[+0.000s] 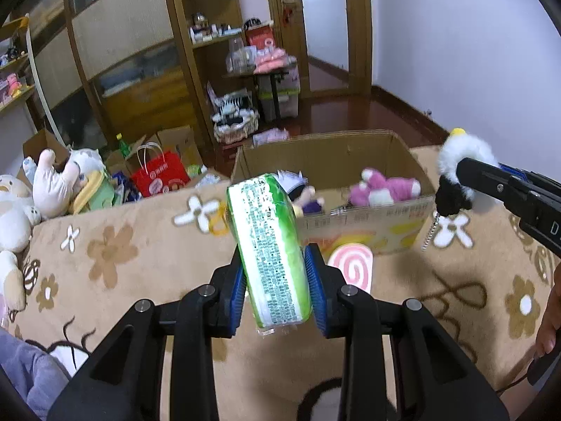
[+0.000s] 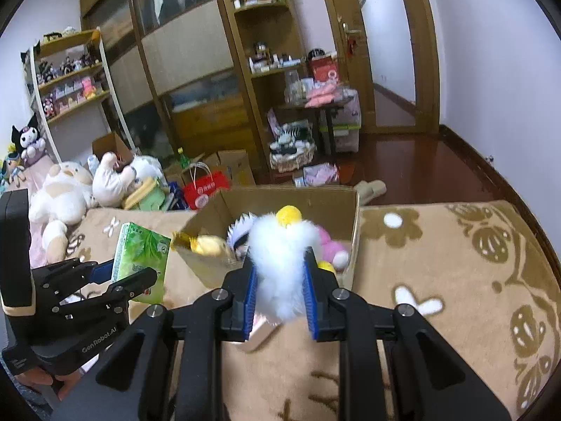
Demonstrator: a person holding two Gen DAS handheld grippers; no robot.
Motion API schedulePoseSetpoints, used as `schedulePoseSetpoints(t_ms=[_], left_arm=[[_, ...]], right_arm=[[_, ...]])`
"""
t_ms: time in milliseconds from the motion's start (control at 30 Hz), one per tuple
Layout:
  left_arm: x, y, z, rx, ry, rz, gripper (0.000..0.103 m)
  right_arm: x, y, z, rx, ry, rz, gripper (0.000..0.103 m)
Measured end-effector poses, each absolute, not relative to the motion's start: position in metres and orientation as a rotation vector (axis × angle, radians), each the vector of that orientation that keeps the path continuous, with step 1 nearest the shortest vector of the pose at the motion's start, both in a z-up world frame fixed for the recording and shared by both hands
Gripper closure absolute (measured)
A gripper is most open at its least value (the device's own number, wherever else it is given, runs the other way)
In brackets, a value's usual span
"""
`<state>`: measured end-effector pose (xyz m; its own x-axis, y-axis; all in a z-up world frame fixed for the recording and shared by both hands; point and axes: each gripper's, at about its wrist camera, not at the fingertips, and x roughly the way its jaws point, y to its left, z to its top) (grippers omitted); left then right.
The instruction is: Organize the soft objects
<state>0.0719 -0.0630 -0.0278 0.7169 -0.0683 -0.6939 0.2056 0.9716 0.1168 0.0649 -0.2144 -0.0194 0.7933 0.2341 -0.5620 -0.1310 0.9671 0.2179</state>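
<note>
My left gripper (image 1: 275,279) is shut on a green and white tissue pack (image 1: 268,245), held above the beige flowered blanket (image 1: 122,259). In the right wrist view that same tissue pack (image 2: 140,256) shows at the left in the left gripper (image 2: 115,280). My right gripper (image 2: 280,280) is shut on a fluffy white plush (image 2: 280,256) with a yellow ball on top; in the left wrist view this fluffy plush (image 1: 455,172) shows black parts and a dangling chain. An open cardboard box (image 1: 333,154) stands just beyond, holding a pink plush (image 1: 385,189) and a white-haired doll (image 1: 298,182).
A pink swirl lollipop cushion (image 1: 352,268) lies on the blanket before the box. Large white plush toys (image 2: 70,193) and a red bag (image 2: 207,187) pile up at the left. Wooden shelves (image 2: 266,70), a basket (image 2: 291,147) and a dark wooden floor (image 2: 420,168) lie behind.
</note>
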Motion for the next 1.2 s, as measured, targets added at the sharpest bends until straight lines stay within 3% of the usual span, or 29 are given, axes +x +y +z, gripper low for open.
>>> schedulePoseSetpoints(t_ms=[367,433,600,967,1100,1167,1200], left_arm=[[0.1,-0.075,-0.004,0.214,0.642,-0.165,0.072],[0.105,-0.079,-0.002,0.215,0.627,-0.172,0.072],[0.125,-0.09,-0.01,0.25,0.623,-0.183,0.072],[0.177,-0.081,-0.041,0.123,0.734,-0.234,0.071],[0.181,-0.086,-0.053,0.142,0.765,-0.231,0.068],[0.183,-0.086,-0.056,0.141,0.773,-0.22,0.06],[0.182,-0.086,-0.056,0.14,0.771,-0.215,0.05]], right_arm=[[0.086,-0.216,-0.01,0.163,0.571,0.207,0.081],[0.091,-0.216,-0.011,0.158,0.566,0.21,0.095],[0.112,-0.212,-0.018,0.13,0.578,0.214,0.101],[0.129,-0.226,-0.046,0.175,0.654,0.205,0.101],[0.132,-0.23,-0.055,0.212,0.697,0.22,0.101],[0.13,-0.231,-0.06,0.231,0.719,0.213,0.1],[0.129,-0.231,-0.061,0.238,0.729,0.212,0.098]])
